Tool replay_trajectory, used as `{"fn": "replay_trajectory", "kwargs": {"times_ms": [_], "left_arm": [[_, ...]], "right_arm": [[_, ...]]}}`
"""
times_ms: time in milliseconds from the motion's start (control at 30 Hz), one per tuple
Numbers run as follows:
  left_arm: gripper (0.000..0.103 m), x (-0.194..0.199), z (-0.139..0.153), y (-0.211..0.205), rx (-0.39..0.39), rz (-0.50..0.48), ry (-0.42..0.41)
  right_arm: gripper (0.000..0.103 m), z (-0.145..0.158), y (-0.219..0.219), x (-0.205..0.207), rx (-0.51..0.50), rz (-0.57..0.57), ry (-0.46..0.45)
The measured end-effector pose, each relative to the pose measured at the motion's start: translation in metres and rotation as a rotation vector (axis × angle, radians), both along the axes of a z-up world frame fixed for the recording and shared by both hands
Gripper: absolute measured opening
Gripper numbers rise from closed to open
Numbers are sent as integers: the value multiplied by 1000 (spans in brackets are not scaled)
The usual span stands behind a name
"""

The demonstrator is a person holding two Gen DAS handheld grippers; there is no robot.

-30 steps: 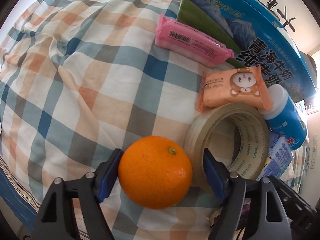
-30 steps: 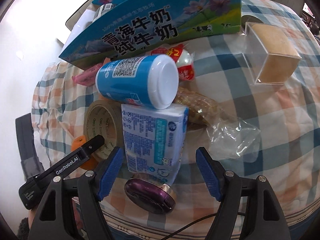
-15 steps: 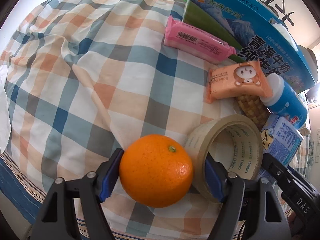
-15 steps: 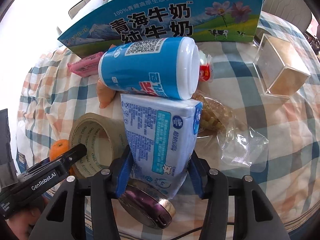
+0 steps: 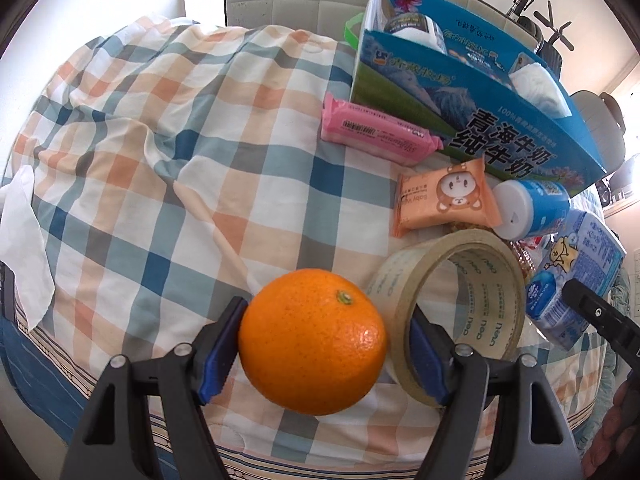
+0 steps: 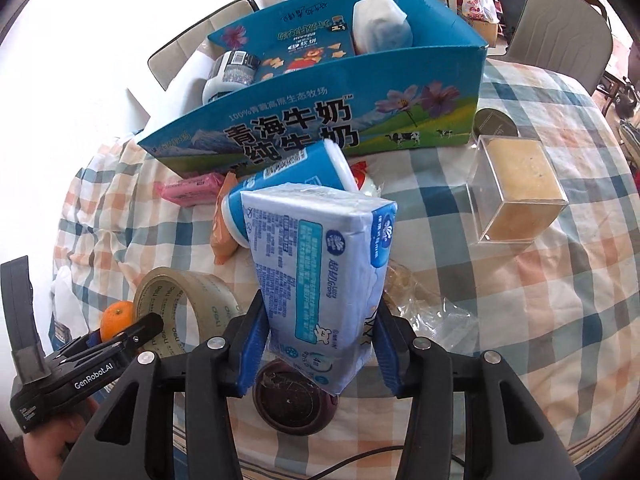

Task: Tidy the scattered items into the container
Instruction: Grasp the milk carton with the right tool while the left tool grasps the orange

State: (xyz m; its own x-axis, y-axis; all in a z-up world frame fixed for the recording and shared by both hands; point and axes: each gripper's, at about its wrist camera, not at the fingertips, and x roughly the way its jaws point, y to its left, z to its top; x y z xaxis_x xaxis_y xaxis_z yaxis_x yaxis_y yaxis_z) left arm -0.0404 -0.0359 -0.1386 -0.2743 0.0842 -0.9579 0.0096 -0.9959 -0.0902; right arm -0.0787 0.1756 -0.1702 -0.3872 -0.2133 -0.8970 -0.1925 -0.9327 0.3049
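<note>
My left gripper (image 5: 320, 352) is shut on an orange (image 5: 312, 340) and holds it above the checked cloth, beside a roll of clear tape (image 5: 452, 304). My right gripper (image 6: 320, 344) is shut on a blue tissue pack (image 6: 320, 264), lifted and tilted above a dark round tin (image 6: 292, 404). The blue milk carton box (image 6: 320, 120), the container, stands at the back with several items inside; it also shows in the left wrist view (image 5: 480, 92).
On the cloth lie a pink packet (image 5: 376, 136), an orange wipes pack (image 5: 444, 196), a blue-white bottle (image 5: 532, 208), a clear box with a sponge-like block (image 6: 516, 188) and a crumpled clear bag (image 6: 432, 304). Chairs stand behind the table.
My right gripper closed on the tissue pack and lifted it off the table. My left gripper, which was open around the orange, closed on it and raised it.
</note>
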Motion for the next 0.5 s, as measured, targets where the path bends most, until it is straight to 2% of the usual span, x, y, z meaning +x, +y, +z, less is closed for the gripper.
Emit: {"fn": "replay_trajectory", "kwargs": {"times_ms": [67,200,267,400,500], "left_arm": [[77,-17,8,-19,13,0,12],[77,-48,6,-38,32,6,20],[77,-69,-4,-43,34,9,21],[77,-76,-16,-34,24,-17,19],[77,-83,-45,-25,-9,-44,-23]], "right_arm": [[50,5,7,0,-5,-12,10],[50,10,17,-4,-23,-37,20],[50,13,22,-4,-20,-45,28],[50,16,27,-4,-26,-52,32],[50,13,27,-5,-10,-48,17]]}}
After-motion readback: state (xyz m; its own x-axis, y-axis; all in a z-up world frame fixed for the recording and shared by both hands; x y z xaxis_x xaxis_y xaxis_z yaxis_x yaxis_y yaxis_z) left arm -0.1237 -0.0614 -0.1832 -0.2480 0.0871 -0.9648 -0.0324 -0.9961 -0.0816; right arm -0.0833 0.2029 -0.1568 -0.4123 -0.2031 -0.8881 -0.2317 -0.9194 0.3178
